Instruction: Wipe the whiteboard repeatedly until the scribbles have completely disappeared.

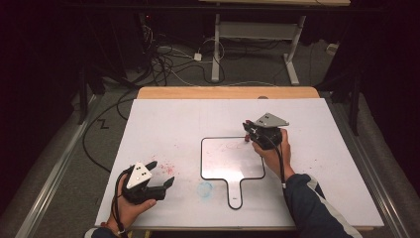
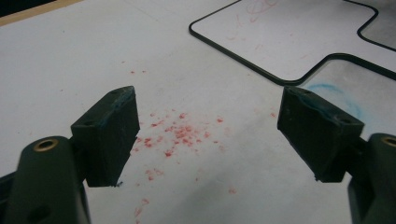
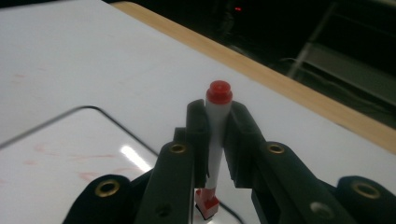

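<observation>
My right gripper has its jaws clamped on the red marker over the small whiteboard's far right corner; I press lightly. My left gripper rests with jaws apart, near left on the bench.

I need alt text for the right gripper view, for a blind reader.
The right gripper clamps a white marker with a red cap between its black jaws, above a small black-rimmed whiteboard lying on a white table with a wooden edge.

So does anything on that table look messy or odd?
Yes: red crumbs lie scattered on the white table before the open left gripper, and a smudged blue ring sits beside the small whiteboard.
</observation>
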Demonstrator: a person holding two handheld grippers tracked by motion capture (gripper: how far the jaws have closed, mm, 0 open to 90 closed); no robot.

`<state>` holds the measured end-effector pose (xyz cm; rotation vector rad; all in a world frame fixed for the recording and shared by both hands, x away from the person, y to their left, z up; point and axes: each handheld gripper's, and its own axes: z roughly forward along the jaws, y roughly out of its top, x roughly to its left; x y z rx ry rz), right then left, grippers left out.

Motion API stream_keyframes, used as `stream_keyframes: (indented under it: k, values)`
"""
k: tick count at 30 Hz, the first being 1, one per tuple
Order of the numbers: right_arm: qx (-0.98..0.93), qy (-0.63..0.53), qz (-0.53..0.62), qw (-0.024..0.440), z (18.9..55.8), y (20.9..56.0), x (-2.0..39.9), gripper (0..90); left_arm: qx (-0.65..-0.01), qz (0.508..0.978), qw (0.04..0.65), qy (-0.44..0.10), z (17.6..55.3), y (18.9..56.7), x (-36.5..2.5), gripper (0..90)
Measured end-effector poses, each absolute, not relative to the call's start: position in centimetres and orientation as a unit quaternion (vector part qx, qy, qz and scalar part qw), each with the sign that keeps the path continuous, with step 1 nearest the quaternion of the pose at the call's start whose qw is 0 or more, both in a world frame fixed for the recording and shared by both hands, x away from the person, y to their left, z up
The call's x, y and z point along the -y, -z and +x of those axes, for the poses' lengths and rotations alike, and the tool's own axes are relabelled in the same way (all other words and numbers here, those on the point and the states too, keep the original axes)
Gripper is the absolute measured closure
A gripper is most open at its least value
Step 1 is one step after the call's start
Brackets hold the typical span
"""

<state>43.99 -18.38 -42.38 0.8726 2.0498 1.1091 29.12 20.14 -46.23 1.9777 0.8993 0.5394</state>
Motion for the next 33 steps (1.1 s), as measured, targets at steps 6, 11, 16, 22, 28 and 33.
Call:
stream_keyframes:
  k: [6,11,16,22,28,33]
  values:
    - [-0.779,-0.445,0.328,0.297,43.7,42.6,17.6,81.7,-0.360,0.797,0.434,-0.217,29.1,46.3,-20.0,19.8]
    - [-0.790,-0.427,0.310,0.311,43.4,42.5,16.6,81.7,-0.357,0.798,0.433,-0.219,29.1,46.2,-20.0,19.8]
    - [-0.792,-0.436,0.306,0.296,43.2,42.5,15.9,81.7,-0.356,0.799,0.432,-0.217,29.1,46.3,-20.0,19.8]
    - [-0.806,-0.396,0.276,0.343,42.7,42.5,14.1,81.7,-0.354,0.801,0.430,-0.220,29.0,46.2,-20.1,19.8]
    - [-0.797,-0.446,0.287,0.291,42.9,42.7,13.5,81.7,-0.351,0.804,0.425,-0.221,29.1,46.3,-20.0,19.8]
    - [-0.800,-0.408,0.274,0.343,42.9,42.9,12.6,81.7,-0.347,0.808,0.421,-0.223,29.0,46.3,-19.9,19.8]
